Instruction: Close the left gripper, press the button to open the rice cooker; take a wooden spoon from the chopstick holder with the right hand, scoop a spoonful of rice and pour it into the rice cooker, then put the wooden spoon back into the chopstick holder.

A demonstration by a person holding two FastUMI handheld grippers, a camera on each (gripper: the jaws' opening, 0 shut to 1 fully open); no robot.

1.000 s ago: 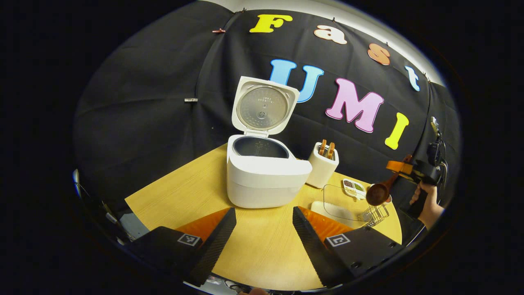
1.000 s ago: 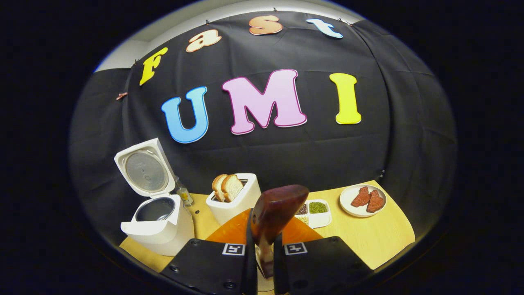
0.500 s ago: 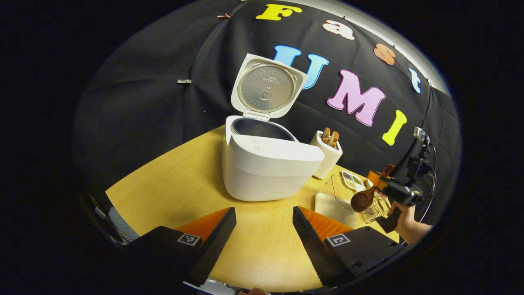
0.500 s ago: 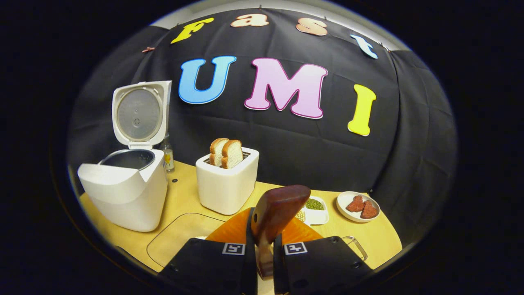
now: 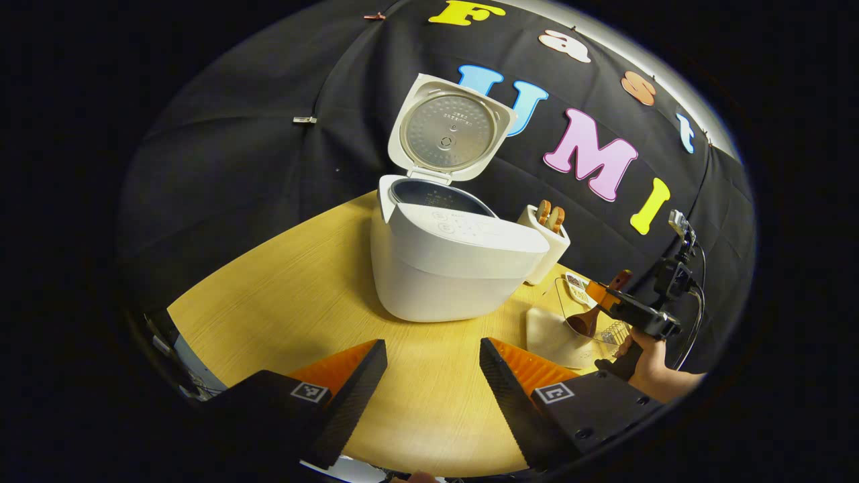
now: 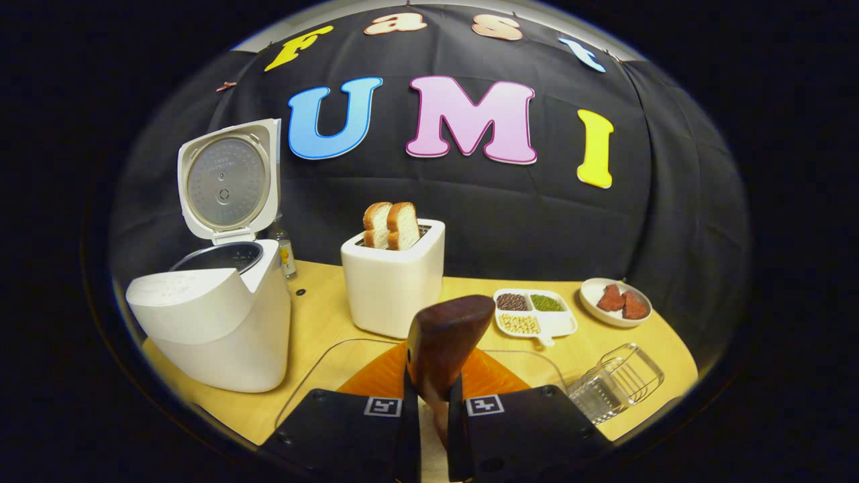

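right tool (image 6: 433, 402): clenched on wooden spoon (image 6: 443, 339), bowl up over clear container (image 6: 315, 369) | left tool (image 5: 433, 376): released, above bench (image 5: 288, 295) | rice cooker (image 5: 449, 268): lid up, mid-bench | toaster (image 6: 392, 285): behind

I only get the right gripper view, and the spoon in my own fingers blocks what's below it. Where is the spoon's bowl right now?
Observer: From the left gripper view, the wooden spoon has its bowl down at the clear container, handle tilted up.
Operator: And the left gripper?
Observer: The left gripper is open, with nothing between its fingers, over the table in front of the open rice cooker.
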